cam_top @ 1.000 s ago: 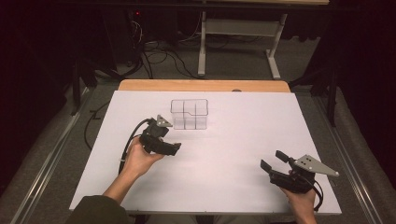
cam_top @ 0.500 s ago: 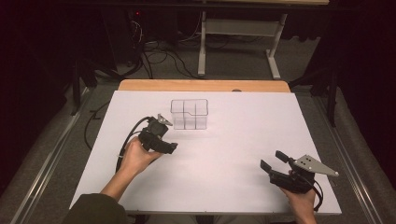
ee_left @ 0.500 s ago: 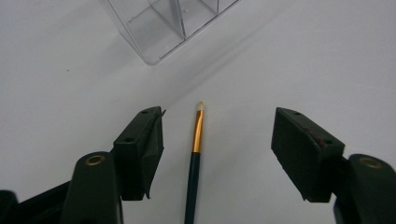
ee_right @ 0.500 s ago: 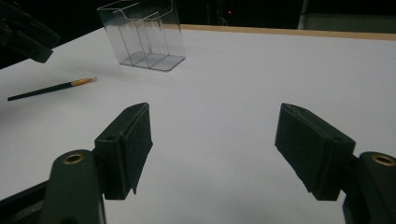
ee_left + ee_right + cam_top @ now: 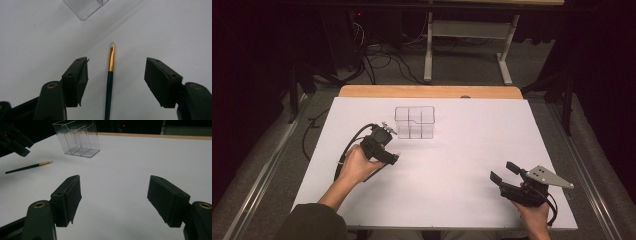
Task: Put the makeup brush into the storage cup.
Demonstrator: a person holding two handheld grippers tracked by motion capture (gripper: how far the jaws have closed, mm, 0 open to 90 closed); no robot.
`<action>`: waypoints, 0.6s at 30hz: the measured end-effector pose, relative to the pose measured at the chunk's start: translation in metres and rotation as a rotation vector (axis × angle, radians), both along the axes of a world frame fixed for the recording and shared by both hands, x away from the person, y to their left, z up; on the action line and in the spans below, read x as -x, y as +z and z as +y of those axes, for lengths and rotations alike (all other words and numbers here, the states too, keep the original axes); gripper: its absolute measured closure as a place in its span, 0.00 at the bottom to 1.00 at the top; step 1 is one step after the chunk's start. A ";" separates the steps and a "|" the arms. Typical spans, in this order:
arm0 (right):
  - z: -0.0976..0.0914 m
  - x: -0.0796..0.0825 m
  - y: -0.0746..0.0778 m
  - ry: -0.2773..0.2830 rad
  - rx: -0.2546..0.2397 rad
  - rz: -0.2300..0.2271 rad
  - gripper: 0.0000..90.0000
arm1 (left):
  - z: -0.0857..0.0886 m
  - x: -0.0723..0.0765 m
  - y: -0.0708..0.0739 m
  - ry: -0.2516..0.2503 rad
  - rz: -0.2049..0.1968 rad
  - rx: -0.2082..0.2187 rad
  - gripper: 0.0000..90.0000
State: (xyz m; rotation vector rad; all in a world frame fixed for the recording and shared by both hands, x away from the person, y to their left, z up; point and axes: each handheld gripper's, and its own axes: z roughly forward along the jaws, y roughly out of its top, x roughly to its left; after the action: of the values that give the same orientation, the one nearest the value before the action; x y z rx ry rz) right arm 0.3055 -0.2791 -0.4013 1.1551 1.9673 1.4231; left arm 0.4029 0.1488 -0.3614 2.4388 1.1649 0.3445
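A thin paintbrush (image 5: 109, 85) with a dark handle, gold ferrule and pale tip lies flat on the white table (image 5: 462, 150). My left gripper (image 5: 116, 77) points down over it, and its jaws have just been closing. The brush lies between them, but the pads (image 5: 80, 80) stand clear of it on both sides. In the high view the left gripper (image 5: 384, 150) sits just in front of a clear plastic organizer (image 5: 414, 121) with several compartments. My right gripper (image 5: 504, 172) rests near the front right of the table. It is open, with nothing between its fingers (image 5: 115, 200). The brush (image 5: 27, 166) and organizer (image 5: 78, 138) lie far to its left.
A wooden strip (image 5: 432, 91) runs along the table's far edge. Beyond it are cables and a metal frame (image 5: 462, 30) on the dark floor. A corner of the organizer (image 5: 86, 8) shows beyond the brush tip.
The left gripper has edged slightly to the left above the brush. The right gripper has kept still.
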 end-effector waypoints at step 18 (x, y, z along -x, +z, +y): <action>0.000 0.000 0.000 0.002 -0.004 0.002 0.32 | -0.002 -0.015 -0.015 -0.006 0.093 -0.058 0.52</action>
State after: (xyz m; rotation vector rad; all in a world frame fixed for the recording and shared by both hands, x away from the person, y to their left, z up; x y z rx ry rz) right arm 0.3054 -0.2794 -0.4013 1.1568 1.9685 1.4287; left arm 0.4179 0.1472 -0.3765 2.5319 1.2018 0.2691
